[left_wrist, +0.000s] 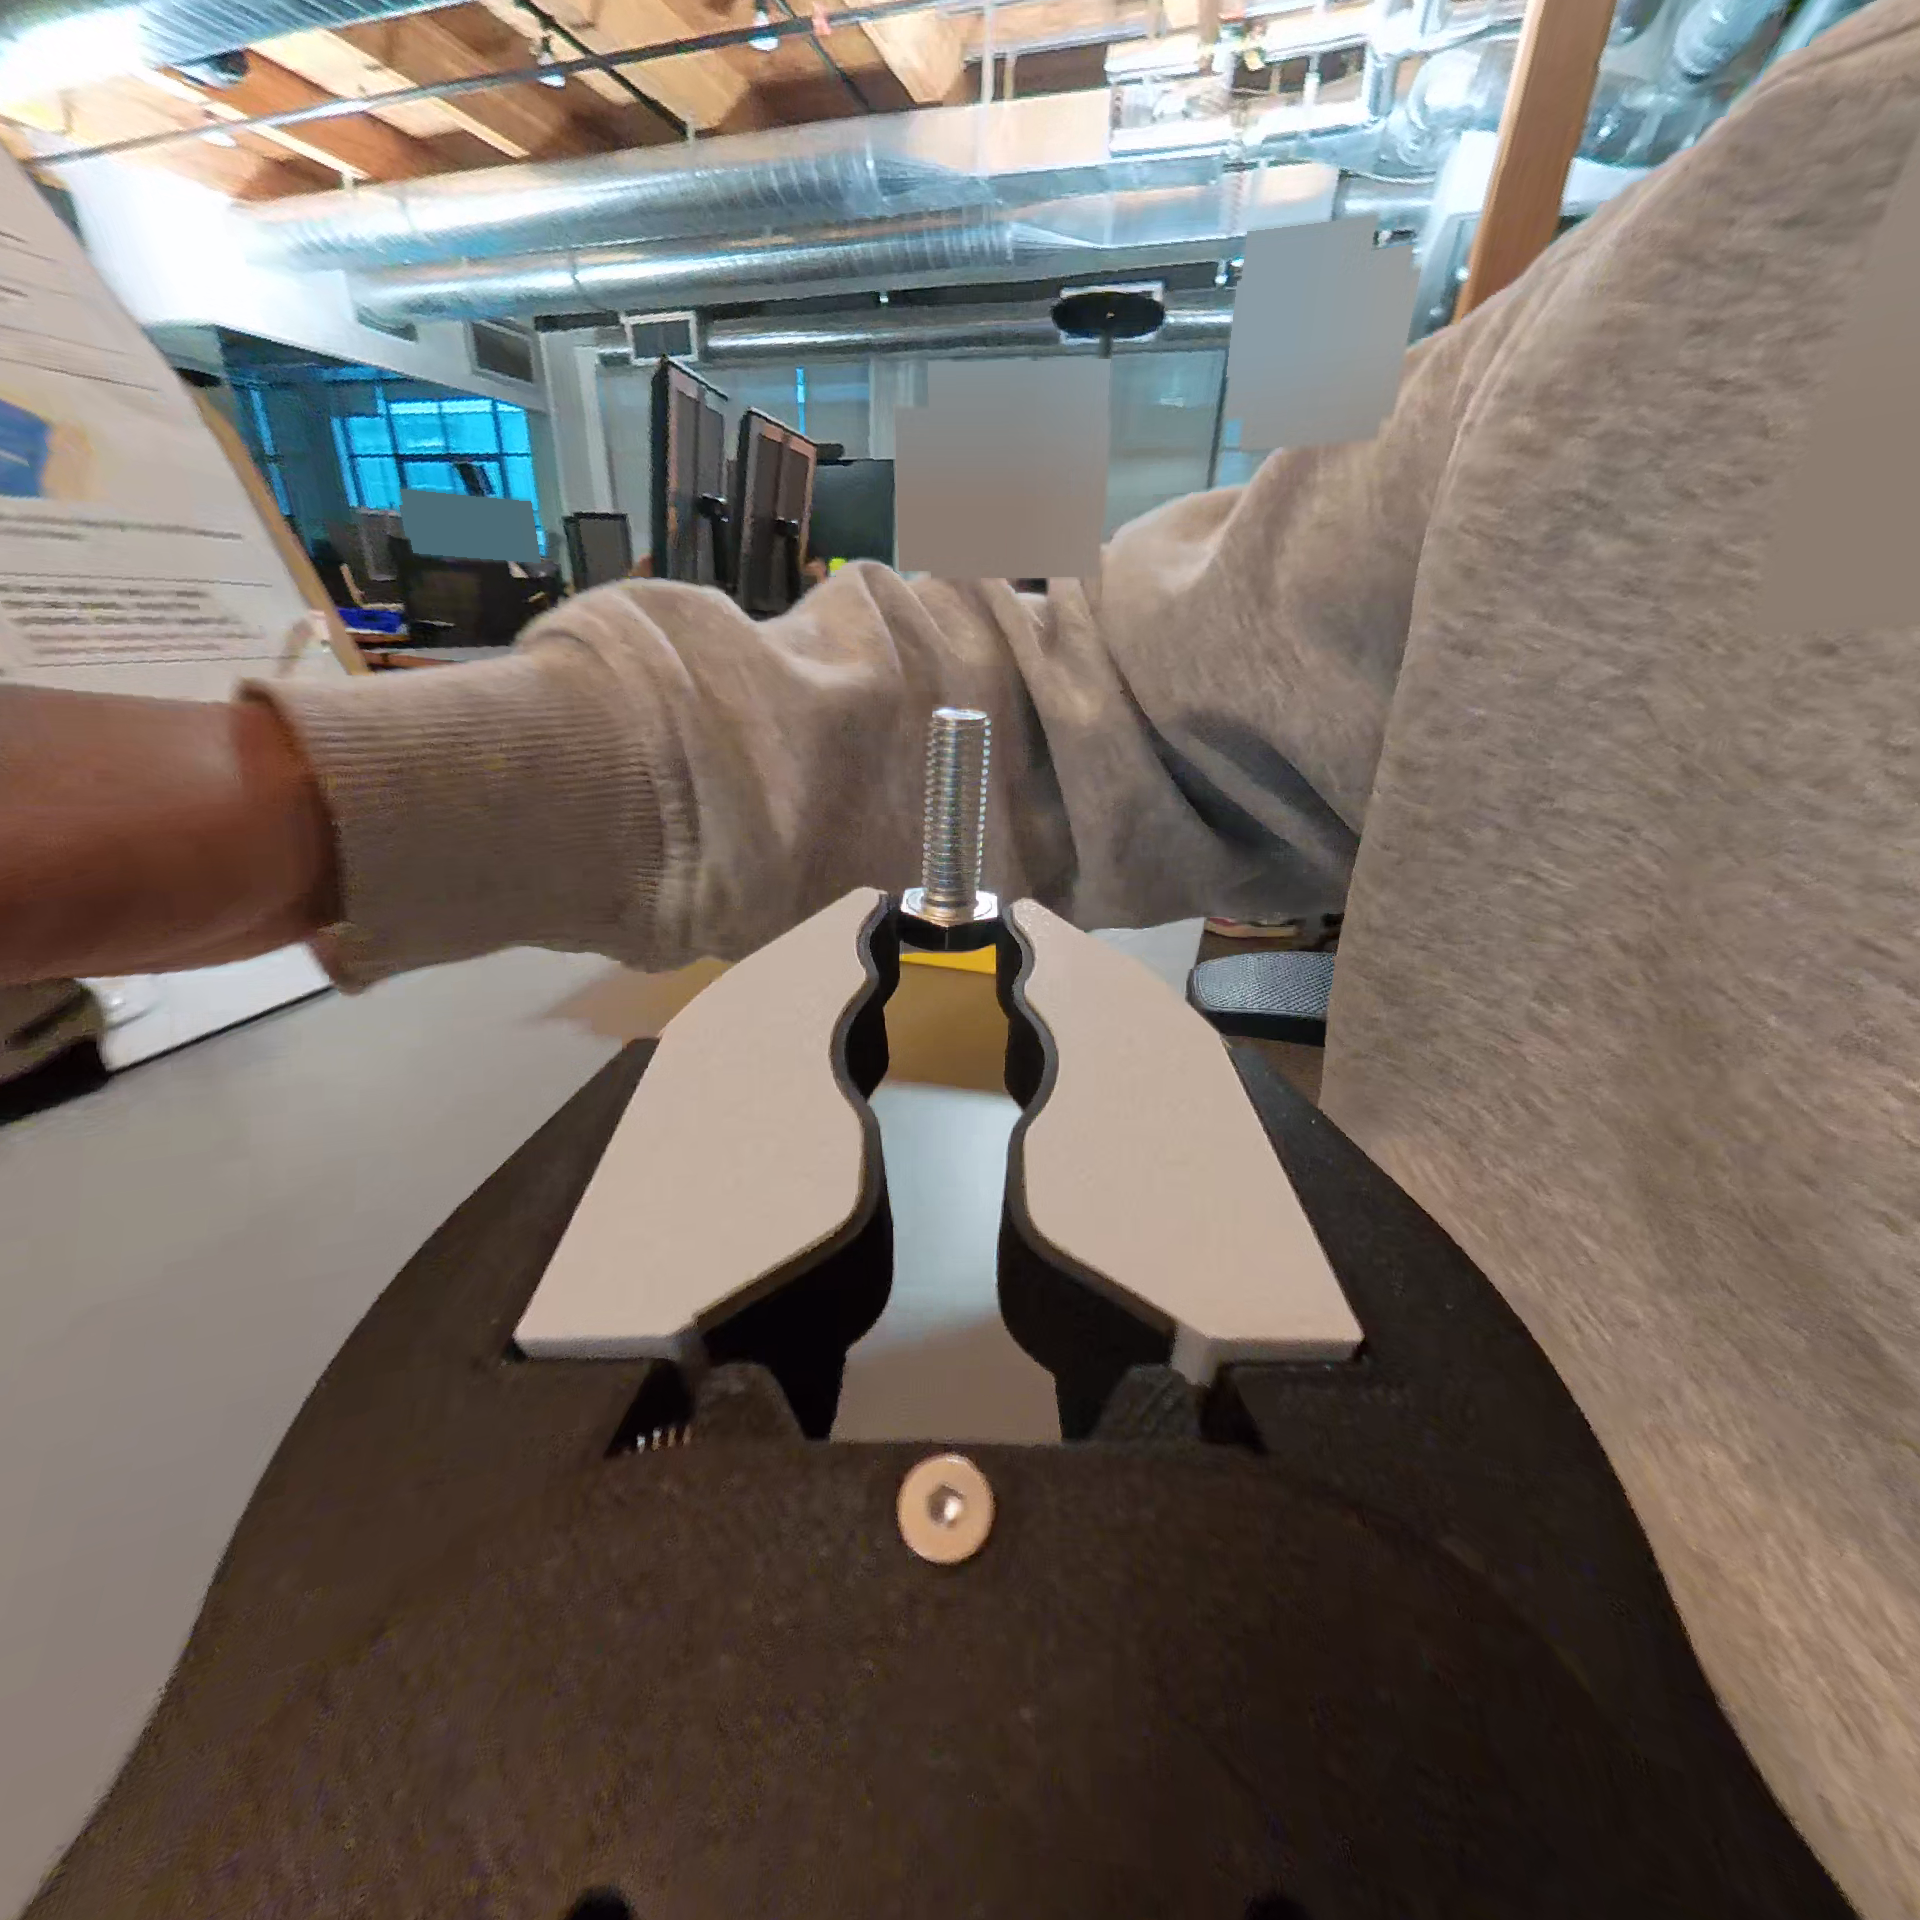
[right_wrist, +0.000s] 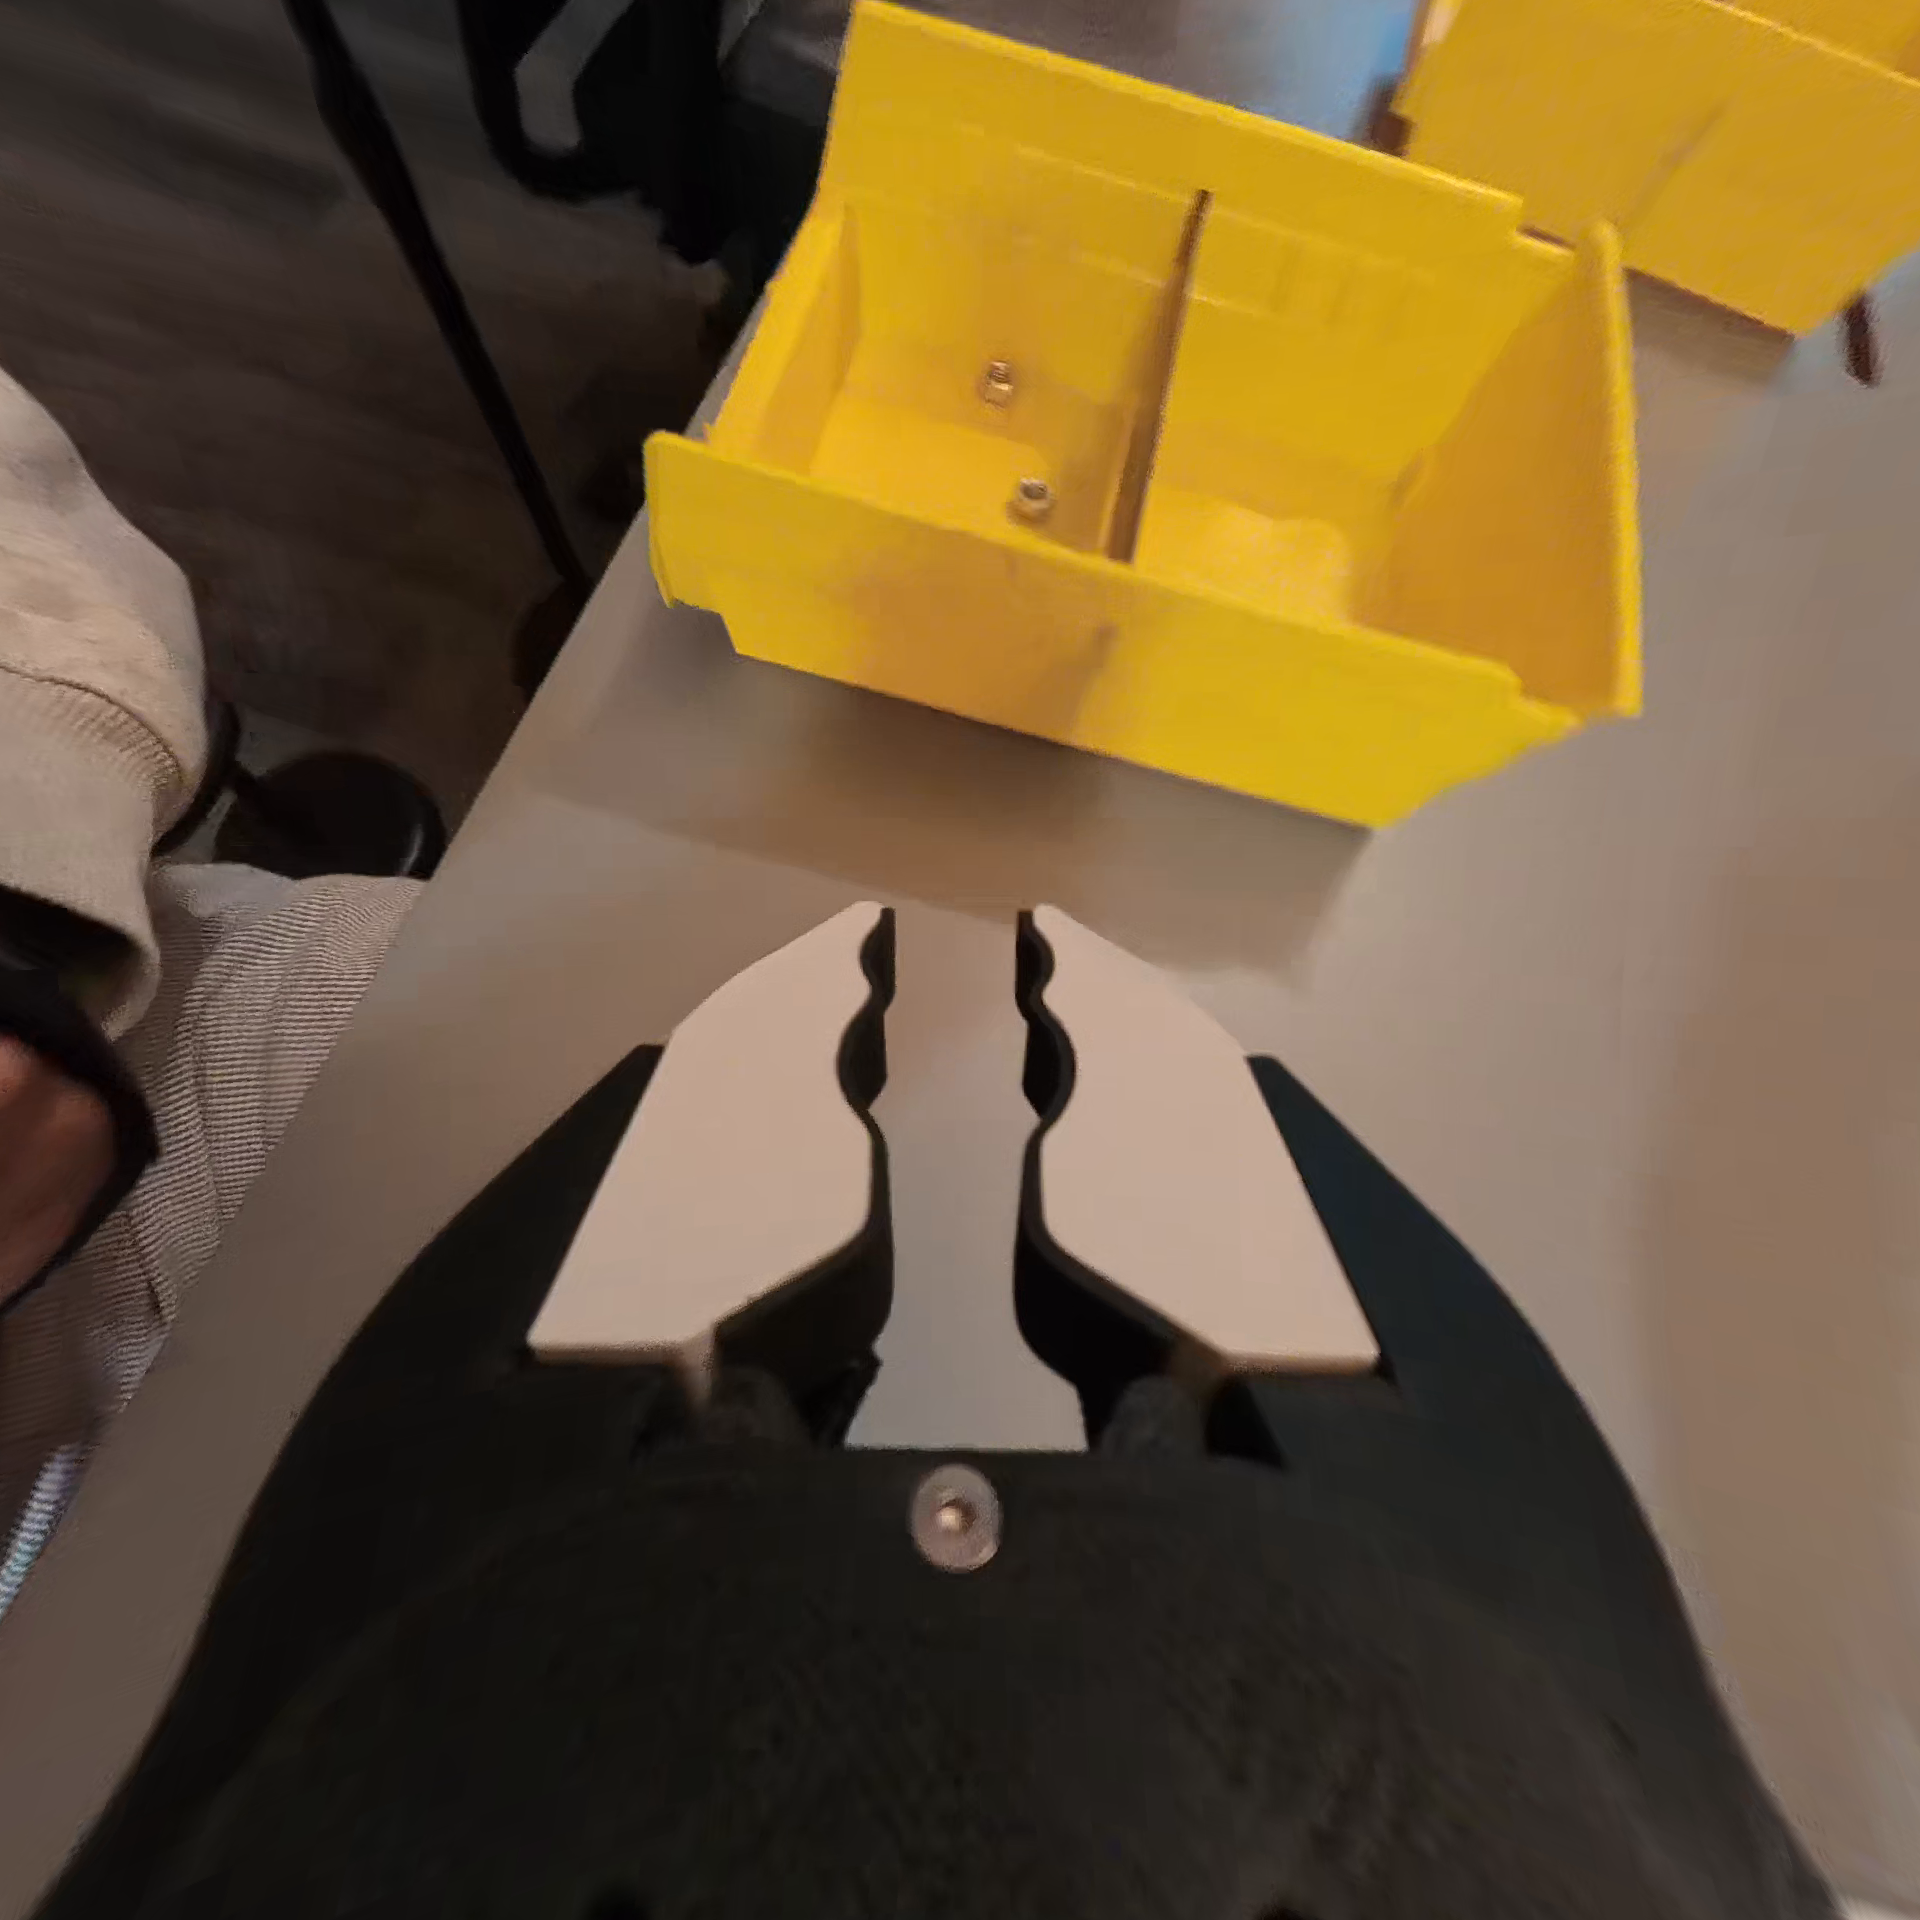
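Note:
My left gripper (left_wrist: 948, 925) is shut on the hex head of a silver bolt (left_wrist: 956, 810), which stands upright with its threaded shaft pointing up. A person's grey sleeve (left_wrist: 644, 769) crosses just behind the bolt. My right gripper (right_wrist: 954, 925) is open and empty, with a narrow gap between its white fingers (right_wrist: 769, 1122), above the grey table. Just ahead of it stands a yellow divided bin (right_wrist: 1143, 665). Two small metal nuts (right_wrist: 1031, 501) lie in the bin's left compartment; the right compartment looks empty.
A second yellow bin (right_wrist: 1662, 156) stands at the far right of the table (right_wrist: 1610, 1039). The table's left edge runs near the bin, with a chair base (right_wrist: 322, 821) and floor beyond. A yellow patch (left_wrist: 940, 1023) shows under my left fingers. A paper sheet (left_wrist: 114, 499) stands at left. About 25 cm separates my left fingertips from my right.

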